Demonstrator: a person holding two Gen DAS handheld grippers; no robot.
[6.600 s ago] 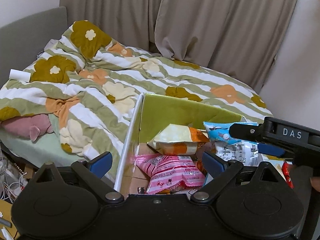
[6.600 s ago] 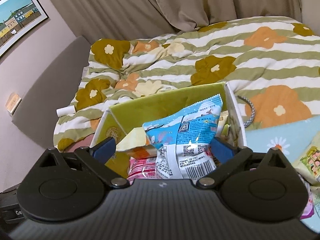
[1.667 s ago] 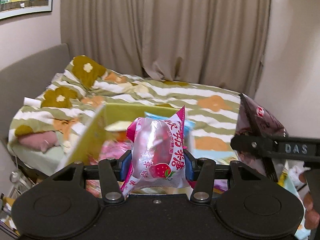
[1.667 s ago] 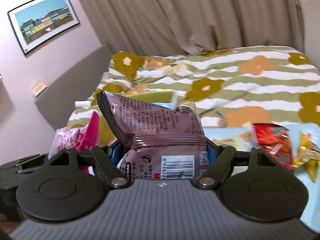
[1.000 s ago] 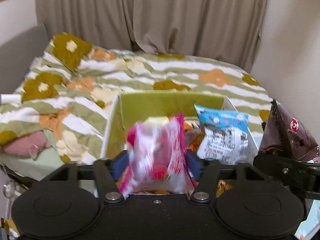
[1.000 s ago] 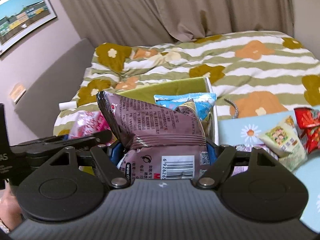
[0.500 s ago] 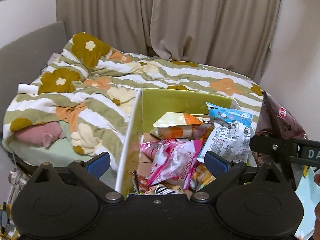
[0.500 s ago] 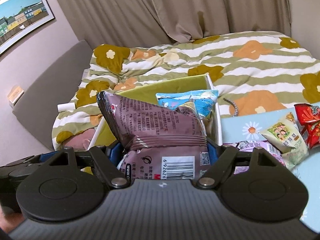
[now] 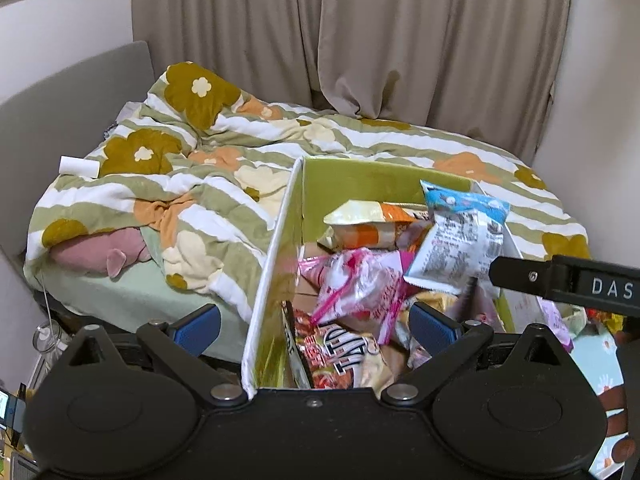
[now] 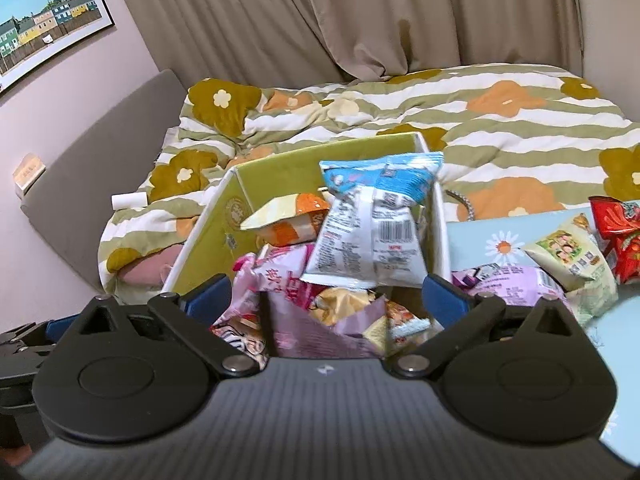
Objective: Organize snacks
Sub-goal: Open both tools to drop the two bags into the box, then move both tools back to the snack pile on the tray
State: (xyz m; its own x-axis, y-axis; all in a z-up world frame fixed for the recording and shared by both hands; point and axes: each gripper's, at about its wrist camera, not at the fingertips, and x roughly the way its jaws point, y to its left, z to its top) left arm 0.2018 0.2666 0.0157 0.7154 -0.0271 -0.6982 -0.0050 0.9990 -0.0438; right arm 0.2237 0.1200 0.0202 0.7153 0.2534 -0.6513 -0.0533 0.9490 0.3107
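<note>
A green-lined cardboard box (image 9: 360,176) sits at the bed's edge, filled with snack bags. The pink strawberry bag (image 9: 356,284) lies on top, next to a blue-and-white bag (image 9: 460,240) and an orange-and-cream bag (image 9: 364,224). My left gripper (image 9: 314,326) is open and empty over the box's near left corner. My right gripper (image 10: 326,296) is open over the box (image 10: 336,156). The brownish-purple bag (image 10: 320,332) lies blurred just under it, free of the fingers. The right gripper's arm (image 9: 560,280) crosses the left wrist view on the right.
A light blue daisy mat (image 10: 504,240) right of the box holds a cream bag (image 10: 568,256), a red bag (image 10: 616,224) and a purple bag (image 10: 508,280). The flowered duvet (image 9: 180,184) covers the bed behind. Curtains (image 10: 360,20) hang at the back.
Half a second ago my right gripper was shut on the brownish-purple bag; now it is open and the bag has dropped into the box. My left gripper stays open after releasing the pink bag.
</note>
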